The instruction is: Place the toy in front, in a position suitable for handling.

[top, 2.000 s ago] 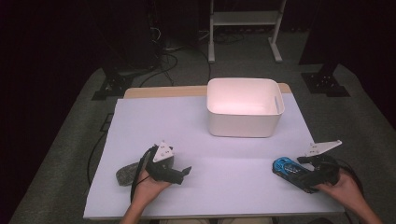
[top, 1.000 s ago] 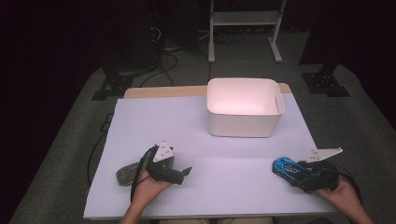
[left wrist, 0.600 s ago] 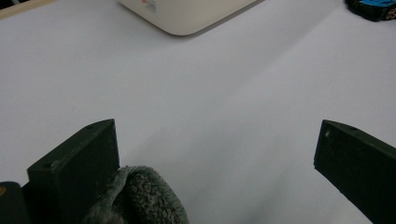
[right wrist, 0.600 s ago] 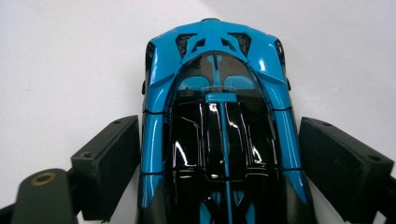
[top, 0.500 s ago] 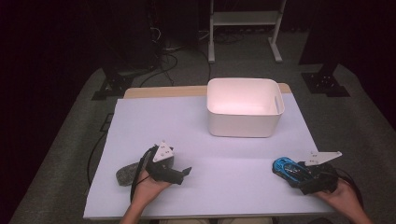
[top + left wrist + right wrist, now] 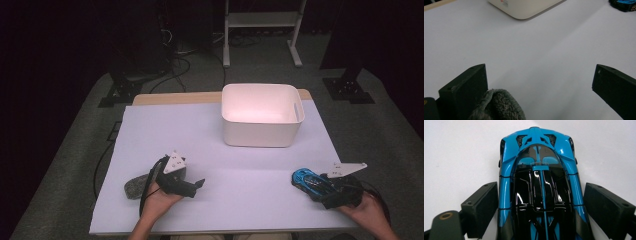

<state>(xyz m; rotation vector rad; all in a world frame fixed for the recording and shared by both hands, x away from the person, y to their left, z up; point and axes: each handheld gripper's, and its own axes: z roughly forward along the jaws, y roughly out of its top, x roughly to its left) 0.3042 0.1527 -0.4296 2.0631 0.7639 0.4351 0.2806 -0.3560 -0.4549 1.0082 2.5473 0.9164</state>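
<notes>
A blue and black toy car (image 6: 306, 179) lies on the white table cover near the front right. My right gripper (image 6: 316, 187) straddles its near end; in the right gripper view the car (image 6: 539, 170) sits lengthwise between the two spread jaws of the gripper (image 6: 541, 187), the left pad (image 6: 482, 207) close against its side, the right pad slightly apart. My left gripper (image 6: 199, 184) rests at the front left, open with bare cover between its jaws (image 6: 540, 72). A grey fuzzy lump (image 6: 135, 185) lies just behind it, and its edge (image 6: 499, 105) shows beside the left jaw.
A white plastic tub (image 6: 262, 131) stands at the back right of the white cover (image 6: 200, 135), open and with nothing seen inside. The tub's corner (image 6: 524, 7) and the car (image 6: 624, 3) appear far off in the left gripper view. Dark floor and stand legs lie beyond the table.
My right gripper has sunk a little and shifted towards the front edge at the car. The car, the left gripper and the grey lump have stayed put.
</notes>
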